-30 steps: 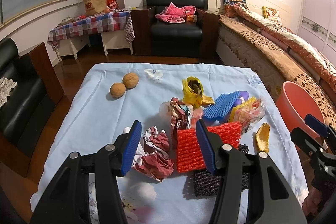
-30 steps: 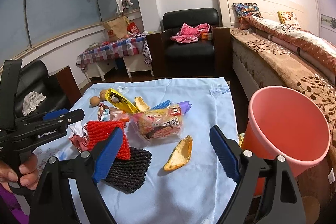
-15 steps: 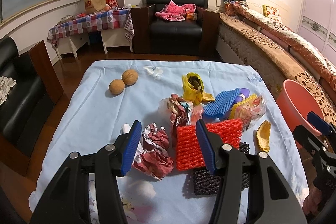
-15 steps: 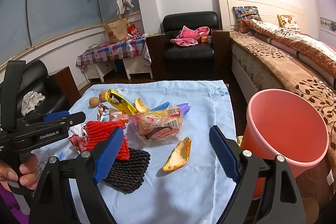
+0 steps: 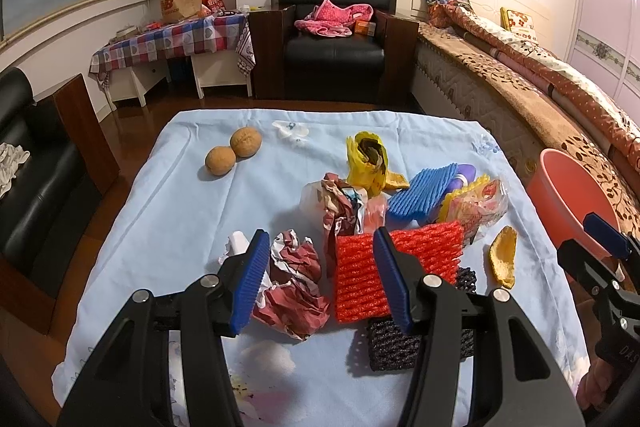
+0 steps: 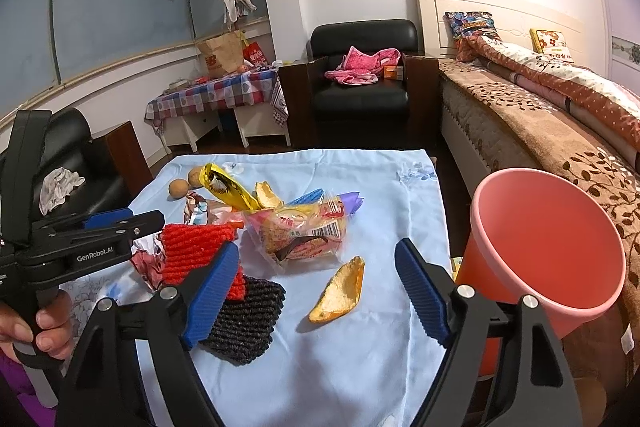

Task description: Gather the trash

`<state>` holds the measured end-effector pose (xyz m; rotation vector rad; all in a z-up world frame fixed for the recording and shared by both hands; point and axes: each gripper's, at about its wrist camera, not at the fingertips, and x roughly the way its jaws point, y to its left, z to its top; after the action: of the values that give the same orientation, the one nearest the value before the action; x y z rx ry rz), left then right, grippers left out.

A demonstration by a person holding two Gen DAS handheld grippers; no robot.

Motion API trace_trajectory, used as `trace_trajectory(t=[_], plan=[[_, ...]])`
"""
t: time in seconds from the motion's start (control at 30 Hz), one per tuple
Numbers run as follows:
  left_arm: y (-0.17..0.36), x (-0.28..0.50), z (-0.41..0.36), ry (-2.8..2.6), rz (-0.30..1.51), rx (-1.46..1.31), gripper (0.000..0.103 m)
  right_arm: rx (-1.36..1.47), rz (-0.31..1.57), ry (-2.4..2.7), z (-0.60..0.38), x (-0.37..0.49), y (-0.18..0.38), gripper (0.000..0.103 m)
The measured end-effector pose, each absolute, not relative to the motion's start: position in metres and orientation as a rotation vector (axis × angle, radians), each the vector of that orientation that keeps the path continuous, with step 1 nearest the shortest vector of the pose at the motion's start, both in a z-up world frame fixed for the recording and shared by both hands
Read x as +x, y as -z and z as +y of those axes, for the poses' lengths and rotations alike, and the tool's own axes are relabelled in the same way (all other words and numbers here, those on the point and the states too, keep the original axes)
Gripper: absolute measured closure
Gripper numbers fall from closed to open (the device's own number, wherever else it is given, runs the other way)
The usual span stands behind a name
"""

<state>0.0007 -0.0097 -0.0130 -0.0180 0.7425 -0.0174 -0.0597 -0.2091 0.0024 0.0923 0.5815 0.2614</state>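
Trash lies on a table with a light blue cloth [image 5: 168,211]. Crumpled red-white paper [image 5: 294,283], a red foam net [image 5: 396,263], a black foam net [image 5: 400,343], an orange peel [image 5: 502,261], a blue foam net [image 5: 420,191], a yellow wrapper [image 5: 366,157] and a clear snack bag [image 5: 474,205] sit together. My left gripper [image 5: 320,279] is open and empty above the crumpled paper and red net. My right gripper [image 6: 316,291] is open and empty above the orange peel [image 6: 340,291]. A pink bin [image 6: 544,243] stands right of the table.
Two round brown fruits [image 5: 232,151] lie at the table's far left. A bed [image 5: 520,83] runs along the right. A black armchair [image 5: 336,39] stands behind the table, a black sofa [image 5: 28,179] at the left, a checked-cloth table [image 5: 172,39] far left.
Both grippers have drawn back slightly from the table. Their jaws stay open, and no trash has moved.
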Motion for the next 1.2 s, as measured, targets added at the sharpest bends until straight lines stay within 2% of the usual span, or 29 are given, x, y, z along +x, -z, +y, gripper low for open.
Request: trace_trajectory(t=[1.2], plan=[[0.021, -0.009, 0.015, 0.070, 0.771, -0.030, 0.049, 0.086, 0.634, -0.310, -0.201, -0.055, 0.007, 0.027]])
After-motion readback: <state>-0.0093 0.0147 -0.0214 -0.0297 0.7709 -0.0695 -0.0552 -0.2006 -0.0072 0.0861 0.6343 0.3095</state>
